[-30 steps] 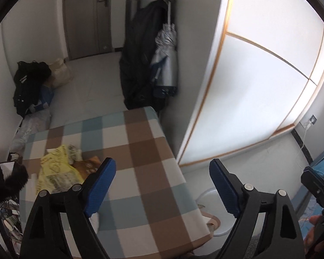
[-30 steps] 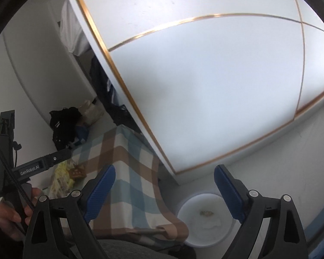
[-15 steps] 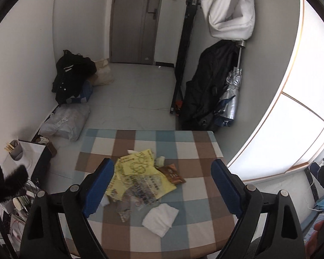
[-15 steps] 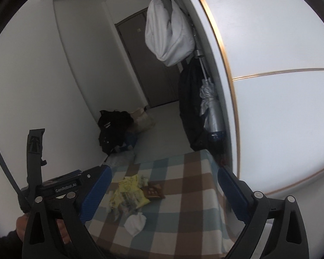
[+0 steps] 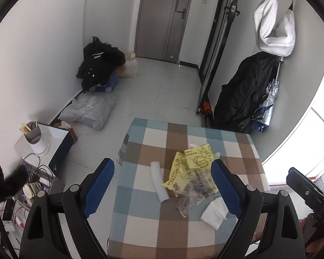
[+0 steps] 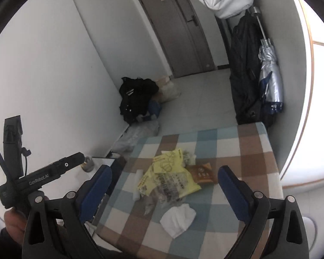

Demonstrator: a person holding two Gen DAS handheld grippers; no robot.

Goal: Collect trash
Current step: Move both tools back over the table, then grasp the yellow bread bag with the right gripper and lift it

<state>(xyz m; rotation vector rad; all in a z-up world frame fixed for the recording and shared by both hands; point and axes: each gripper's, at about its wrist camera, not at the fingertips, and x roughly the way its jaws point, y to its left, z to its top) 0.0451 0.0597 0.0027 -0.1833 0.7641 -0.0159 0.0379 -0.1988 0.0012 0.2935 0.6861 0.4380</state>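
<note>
Between the blue pads: nothing at all; left gripper and right gripper both gape wide, clear of the litter.
Trash spot: middle of the checked tablecloth, lower centre of both views.
Pile: yellow wrapper, orange packet, crumpled white tissue, white tube.
Progress: looks like zero so far, nothing picked up yet.
Left to do: basically the whole pile.

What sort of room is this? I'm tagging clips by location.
Probably a home entryway: a grey door, a dark coat and umbrella hung by the wall, and a checked-cloth table with litter.
</note>
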